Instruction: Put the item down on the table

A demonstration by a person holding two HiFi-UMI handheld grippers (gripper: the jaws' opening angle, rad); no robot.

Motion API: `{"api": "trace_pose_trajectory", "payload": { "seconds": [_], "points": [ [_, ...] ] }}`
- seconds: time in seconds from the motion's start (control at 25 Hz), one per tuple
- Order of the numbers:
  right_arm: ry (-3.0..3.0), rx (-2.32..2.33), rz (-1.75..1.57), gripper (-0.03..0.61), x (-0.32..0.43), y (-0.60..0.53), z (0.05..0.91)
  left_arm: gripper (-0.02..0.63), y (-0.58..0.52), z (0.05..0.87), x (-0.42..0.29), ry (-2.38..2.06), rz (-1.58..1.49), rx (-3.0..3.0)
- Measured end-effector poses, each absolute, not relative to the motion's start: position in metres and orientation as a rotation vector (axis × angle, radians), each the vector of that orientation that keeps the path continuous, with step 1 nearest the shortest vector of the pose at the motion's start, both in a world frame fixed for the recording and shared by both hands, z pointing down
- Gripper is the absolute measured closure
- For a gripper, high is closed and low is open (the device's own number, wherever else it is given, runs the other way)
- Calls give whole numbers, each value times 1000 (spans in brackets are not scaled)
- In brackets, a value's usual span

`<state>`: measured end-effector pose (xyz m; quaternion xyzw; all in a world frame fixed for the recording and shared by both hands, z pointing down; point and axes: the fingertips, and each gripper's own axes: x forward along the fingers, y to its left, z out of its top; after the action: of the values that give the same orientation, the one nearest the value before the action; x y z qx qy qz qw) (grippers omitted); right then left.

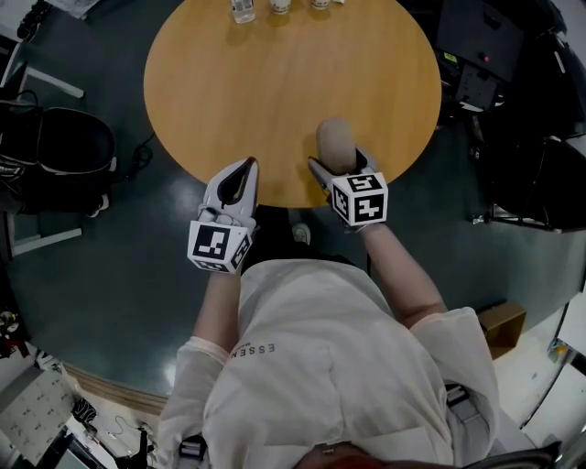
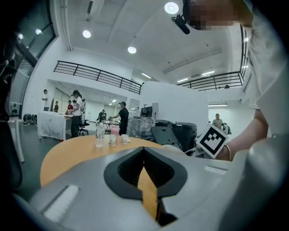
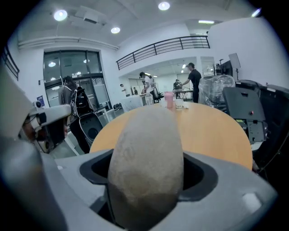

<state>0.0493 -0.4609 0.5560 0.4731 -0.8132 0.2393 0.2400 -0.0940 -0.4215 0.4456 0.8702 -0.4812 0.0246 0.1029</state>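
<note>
A beige, potato-like item (image 1: pixel 335 140) is clamped upright in my right gripper (image 1: pixel 340 163), which hovers over the near edge of the round wooden table (image 1: pixel 275 92). In the right gripper view the item (image 3: pixel 146 149) fills the gap between the jaws of that gripper (image 3: pixel 146 180). My left gripper (image 1: pixel 244 169) sits to its left at the table's near rim, shut and holding nothing. In the left gripper view that gripper (image 2: pixel 144 153) has its jaws closed together, with only a sliver of tabletop (image 2: pixel 76 151) showing between them.
A clear bottle (image 1: pixel 243 9) and small cups (image 1: pixel 280 5) stand at the table's far edge. A black bag (image 1: pixel 55 147) lies on the floor at left. Black equipment cases (image 1: pixel 485 46) crowd the right, and a cardboard box (image 1: pixel 502 327) sits lower right.
</note>
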Motion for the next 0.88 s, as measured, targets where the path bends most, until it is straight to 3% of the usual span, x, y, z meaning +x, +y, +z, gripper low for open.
{"api": "trace_pose_trajectory", "payload": {
  "seconds": [0.48, 0.88],
  "points": [
    [-2039, 1163, 799, 181, 23, -526, 658, 606, -503, 492, -109, -1347, 119, 2492],
    [-1975, 1151, 800, 181, 11, -534, 679, 606, -516, 515, -117, -1319, 123, 2460]
  ]
}}
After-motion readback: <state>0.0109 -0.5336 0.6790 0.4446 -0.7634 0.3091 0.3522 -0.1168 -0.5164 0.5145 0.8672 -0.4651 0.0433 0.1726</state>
